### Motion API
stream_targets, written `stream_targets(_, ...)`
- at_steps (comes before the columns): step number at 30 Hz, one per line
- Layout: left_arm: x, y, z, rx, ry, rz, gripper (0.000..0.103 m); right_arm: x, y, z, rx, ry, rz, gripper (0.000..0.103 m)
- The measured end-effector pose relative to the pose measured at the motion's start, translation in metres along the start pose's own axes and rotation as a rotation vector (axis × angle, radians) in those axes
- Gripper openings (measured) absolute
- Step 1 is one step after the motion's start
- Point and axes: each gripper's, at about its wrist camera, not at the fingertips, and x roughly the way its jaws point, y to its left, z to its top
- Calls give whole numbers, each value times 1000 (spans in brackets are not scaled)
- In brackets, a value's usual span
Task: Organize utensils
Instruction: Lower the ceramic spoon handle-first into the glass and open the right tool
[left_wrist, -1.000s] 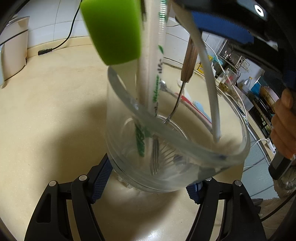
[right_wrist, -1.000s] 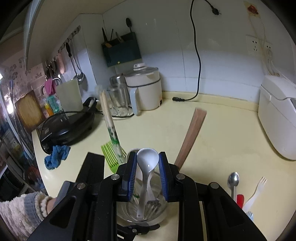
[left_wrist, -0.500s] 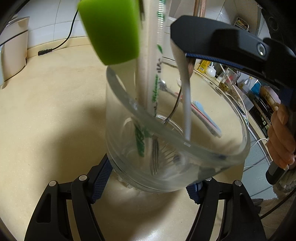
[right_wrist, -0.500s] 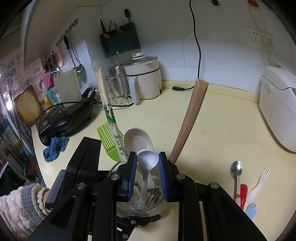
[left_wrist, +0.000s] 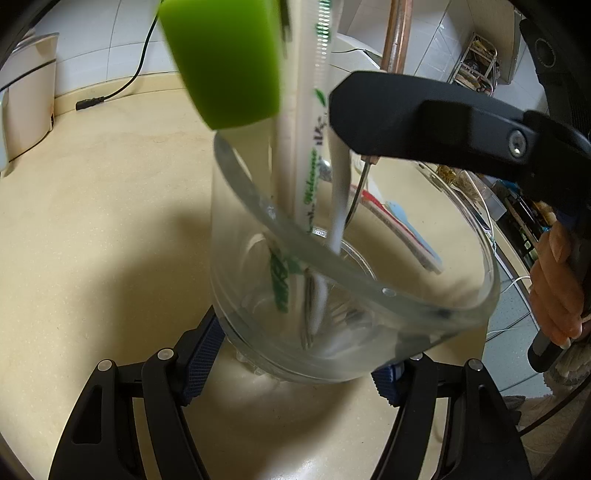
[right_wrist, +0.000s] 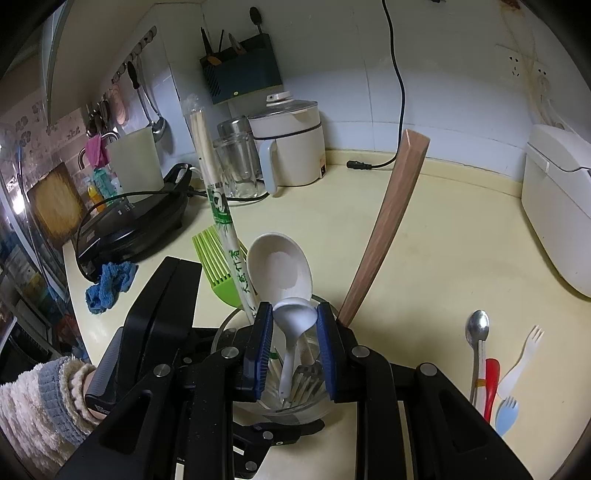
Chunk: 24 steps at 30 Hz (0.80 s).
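Over the glass jar (right_wrist: 236, 328) clamped by left gripper (left_wrist: 295, 369); white spoon (right_wrist: 295, 317) pinched by right gripper (right_wrist: 294, 321)

— How's the light on your feeds?
— Dim and yellowish. My left view blurs the brush (left_wrist: 225, 61) up close; the glass (left_wrist: 384, 291) shadows the bench (left_wrist: 92, 221).
— Edges?
— Both bend hard, corners black. My right view is sharper.

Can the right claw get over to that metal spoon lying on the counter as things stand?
Not yet, probably: the right claw is shut on the white spoon over the glass jar. The counter toward the metal spoon looks clear.
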Motion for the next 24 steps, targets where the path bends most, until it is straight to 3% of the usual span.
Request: stream_targets(24, 0, -1, 0, 1, 0, 1, 75, 6, 8, 2, -27, 48, -35, 24)
